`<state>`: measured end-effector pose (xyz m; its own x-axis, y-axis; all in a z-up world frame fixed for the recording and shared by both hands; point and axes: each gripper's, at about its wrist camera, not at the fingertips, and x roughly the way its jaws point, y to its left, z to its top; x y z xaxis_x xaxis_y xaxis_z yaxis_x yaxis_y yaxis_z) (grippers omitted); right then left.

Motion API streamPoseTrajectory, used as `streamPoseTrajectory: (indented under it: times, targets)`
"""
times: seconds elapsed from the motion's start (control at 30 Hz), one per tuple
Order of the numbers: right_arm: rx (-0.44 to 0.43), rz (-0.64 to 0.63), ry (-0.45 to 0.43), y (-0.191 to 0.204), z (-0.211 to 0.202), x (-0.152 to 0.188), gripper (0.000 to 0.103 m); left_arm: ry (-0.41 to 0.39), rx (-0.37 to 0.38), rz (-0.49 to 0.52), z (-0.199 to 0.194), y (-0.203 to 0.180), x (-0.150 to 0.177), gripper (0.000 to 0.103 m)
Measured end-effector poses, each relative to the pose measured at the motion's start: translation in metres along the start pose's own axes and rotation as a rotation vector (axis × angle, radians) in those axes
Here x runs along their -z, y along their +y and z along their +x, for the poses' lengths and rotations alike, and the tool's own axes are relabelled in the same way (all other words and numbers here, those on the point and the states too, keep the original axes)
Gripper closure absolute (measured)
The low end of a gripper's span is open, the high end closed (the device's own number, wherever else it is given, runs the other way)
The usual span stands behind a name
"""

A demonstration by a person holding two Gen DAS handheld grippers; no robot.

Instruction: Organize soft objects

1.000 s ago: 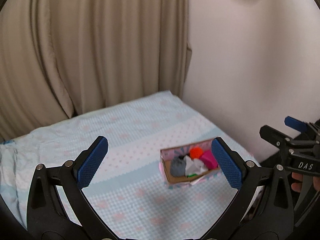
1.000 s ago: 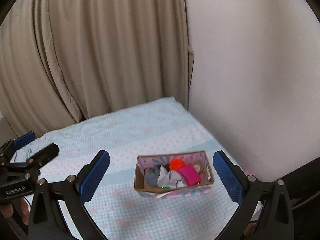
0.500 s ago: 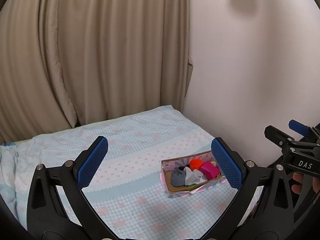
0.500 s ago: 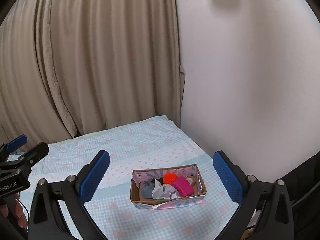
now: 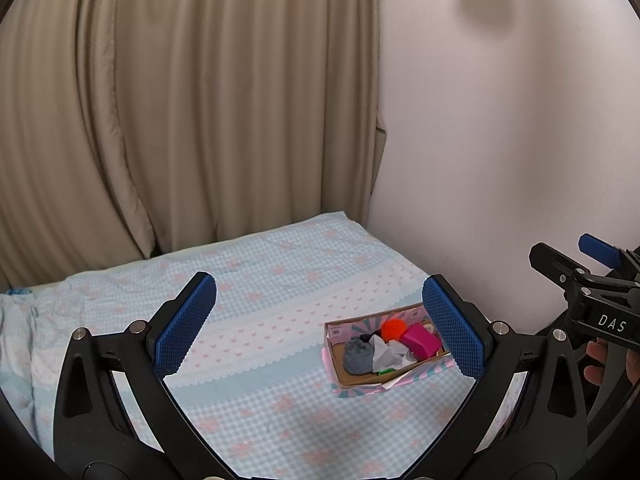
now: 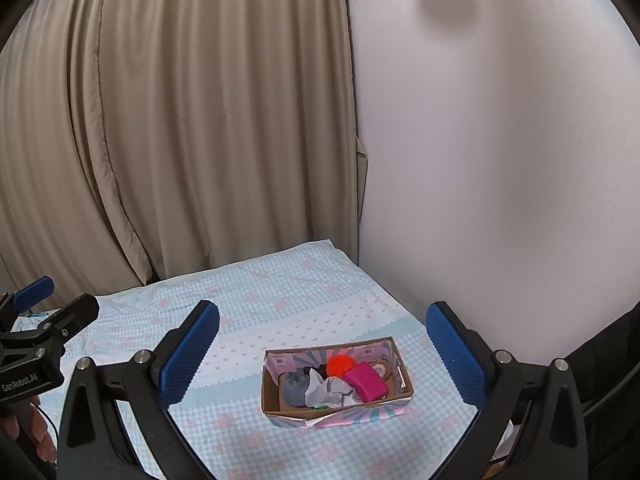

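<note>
A small cardboard box with pink patterned sides sits on the bed near its right edge. In it lie a grey sock, a white cloth, an orange pompom and a magenta block. They also show in the left wrist view: grey sock, orange pompom, magenta block. My left gripper is open and empty, held well back and above the bed. My right gripper is open and empty, also held back, with the box between its fingers in view.
The bed has a light blue checked sheet with pink motifs. Beige curtains hang behind it and a white wall runs along its right side. Each gripper shows at the edge of the other's view.
Both grippers have pulled back and tilted up; the box sits lower and smaller in both views. The box's contents have not moved.
</note>
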<state>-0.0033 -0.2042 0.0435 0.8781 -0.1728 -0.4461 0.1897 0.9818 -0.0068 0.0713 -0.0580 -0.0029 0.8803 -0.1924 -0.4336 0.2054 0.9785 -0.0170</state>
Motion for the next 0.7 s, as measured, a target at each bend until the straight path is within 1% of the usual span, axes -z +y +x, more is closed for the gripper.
streamPoseTrajectory:
  times: [0.7]
  targets:
    - [-0.004,-0.007,0.001,-0.001,0.0005,-0.0033,0.0,0.011,-0.004,-0.027,-0.0019,0.0048,-0.0025,0.0]
